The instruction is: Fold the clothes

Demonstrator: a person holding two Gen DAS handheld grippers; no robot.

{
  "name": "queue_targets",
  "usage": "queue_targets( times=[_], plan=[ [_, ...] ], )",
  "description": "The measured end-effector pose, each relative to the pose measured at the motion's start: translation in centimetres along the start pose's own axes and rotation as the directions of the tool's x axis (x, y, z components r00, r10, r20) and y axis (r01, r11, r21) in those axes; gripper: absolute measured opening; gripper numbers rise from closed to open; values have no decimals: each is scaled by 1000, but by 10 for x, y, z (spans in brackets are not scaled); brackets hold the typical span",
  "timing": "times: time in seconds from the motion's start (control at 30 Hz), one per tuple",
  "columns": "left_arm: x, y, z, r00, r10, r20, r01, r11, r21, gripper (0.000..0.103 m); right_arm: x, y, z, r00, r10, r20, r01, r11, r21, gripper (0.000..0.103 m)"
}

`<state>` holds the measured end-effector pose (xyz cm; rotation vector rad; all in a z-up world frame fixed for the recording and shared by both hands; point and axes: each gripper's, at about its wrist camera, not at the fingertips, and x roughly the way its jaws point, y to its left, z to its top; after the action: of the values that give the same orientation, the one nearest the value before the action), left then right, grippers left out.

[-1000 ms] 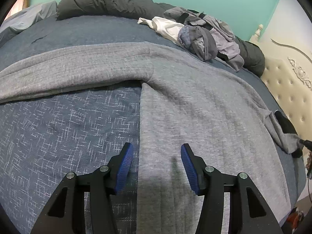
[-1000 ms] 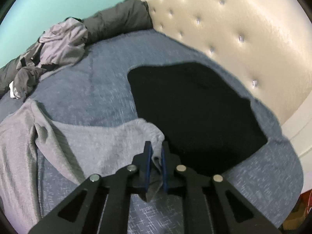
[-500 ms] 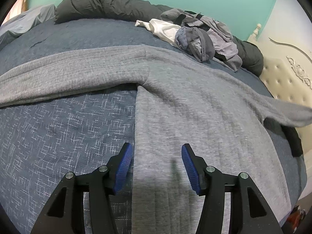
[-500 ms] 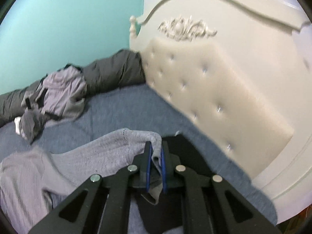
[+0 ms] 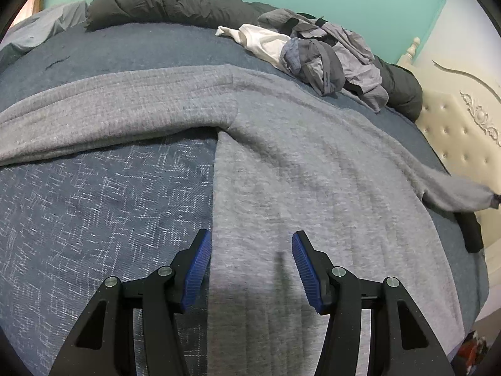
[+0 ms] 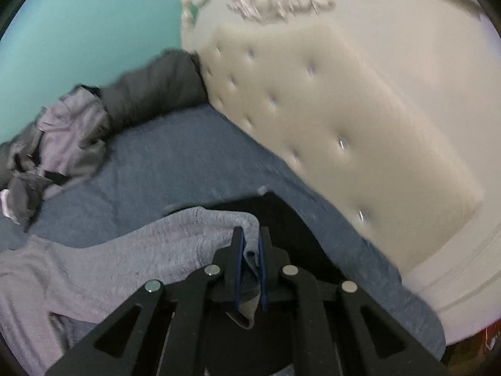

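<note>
A grey knit sweater [image 5: 313, 172] lies spread over the blue bedspread [image 5: 94, 213], one sleeve [image 5: 109, 119] stretched out to the left. My left gripper [image 5: 250, 247] hovers open just above the sweater's lower body, its left pad over the garment's edge, nothing between the pads. The other sleeve [image 5: 454, 194] is lifted off the bed at the right. In the right wrist view my right gripper [image 6: 250, 244] is shut on that sleeve's cuff [image 6: 247, 238], and the sleeve [image 6: 125, 250] trails away to the left.
A heap of unfolded clothes [image 5: 328, 53] lies at the far side beside a dark rolled duvet [image 5: 162, 3]. A black garment [image 6: 291, 219] lies flat under the raised cuff. The cream tufted headboard [image 6: 328, 131] stands close on the right.
The right gripper has risen with the cuff and carried it toward the headboard, pulling the sleeve off the bed and nearly straight. The left gripper has stayed where it was.
</note>
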<state>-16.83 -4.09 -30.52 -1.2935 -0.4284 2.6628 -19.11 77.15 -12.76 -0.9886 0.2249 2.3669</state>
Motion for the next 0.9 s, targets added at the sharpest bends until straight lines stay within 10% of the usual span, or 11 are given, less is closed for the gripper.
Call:
queue_targets(
  times=[0.23, 0.57, 0.9],
  plan=[
    [-3, -3, 2, 1000, 3, 10, -3, 1000, 11, 58, 24, -22, -28, 990, -125, -65, 129, 990, 58, 17],
    [-2, -14, 1, 1000, -11, 0, 11, 999, 31, 59, 15, 40, -41, 988, 130, -86, -133, 990, -37, 36],
    [12, -26, 34, 1000, -13, -18, 15, 994, 112, 61, 27, 217, -51, 877, 434, -208, -470, 864, -180, 44]
  ],
)
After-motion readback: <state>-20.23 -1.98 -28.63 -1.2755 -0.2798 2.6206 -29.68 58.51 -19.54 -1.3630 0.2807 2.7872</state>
